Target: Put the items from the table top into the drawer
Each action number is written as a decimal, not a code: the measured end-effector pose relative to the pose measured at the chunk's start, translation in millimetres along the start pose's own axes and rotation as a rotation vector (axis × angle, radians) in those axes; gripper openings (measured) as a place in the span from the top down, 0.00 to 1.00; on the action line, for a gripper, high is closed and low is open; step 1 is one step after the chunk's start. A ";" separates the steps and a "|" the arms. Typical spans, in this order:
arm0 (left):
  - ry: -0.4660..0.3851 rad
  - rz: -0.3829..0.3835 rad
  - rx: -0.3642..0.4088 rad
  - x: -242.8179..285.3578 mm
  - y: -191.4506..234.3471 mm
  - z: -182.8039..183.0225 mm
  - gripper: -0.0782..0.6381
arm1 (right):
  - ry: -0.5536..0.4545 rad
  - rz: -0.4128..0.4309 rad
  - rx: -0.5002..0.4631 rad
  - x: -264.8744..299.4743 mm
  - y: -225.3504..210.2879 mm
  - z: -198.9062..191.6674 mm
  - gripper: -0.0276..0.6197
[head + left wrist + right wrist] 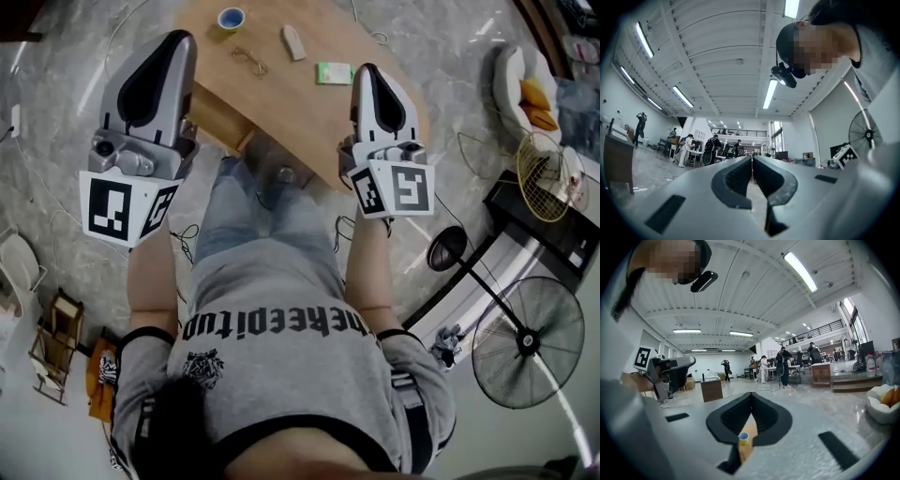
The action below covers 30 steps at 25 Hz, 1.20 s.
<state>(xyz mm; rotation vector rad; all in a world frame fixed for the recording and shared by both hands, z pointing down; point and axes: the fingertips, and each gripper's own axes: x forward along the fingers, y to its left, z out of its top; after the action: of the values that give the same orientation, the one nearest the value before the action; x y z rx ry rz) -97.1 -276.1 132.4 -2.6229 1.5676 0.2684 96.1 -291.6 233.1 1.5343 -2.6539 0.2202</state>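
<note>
Head view: the table (281,94) lies ahead, its near edge under the left gripper (176,42) and right gripper (367,75), with open floor (66,141) on both sides; on it sit a cup (231,19), contents unclear, glasses (249,62), a pale block (294,42), perhaps an eraser, and a green pack (334,73). Left gripper view: jaws closed on nothing. Right gripper view: jaws closed and empty, the cup visible below them.
</note>
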 end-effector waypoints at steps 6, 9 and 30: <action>0.026 -0.047 -0.043 9.3 41.3 -38.2 0.88 | 0.068 -0.031 0.014 43.3 16.2 -44.0 0.95; 0.046 -0.066 -0.064 14.5 52.7 -57.2 0.88 | 0.114 -0.043 0.027 57.6 17.5 -71.1 0.95; 0.174 -0.173 -0.083 24.3 79.8 -217.0 0.88 | 0.412 -0.133 0.155 143.3 -33.6 -295.6 0.88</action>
<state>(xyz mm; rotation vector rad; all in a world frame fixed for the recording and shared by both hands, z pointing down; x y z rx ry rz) -131.9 -368.2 343.0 -2.8947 1.3893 0.0989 49.9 -384.2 546.7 1.5028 -2.2517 0.6679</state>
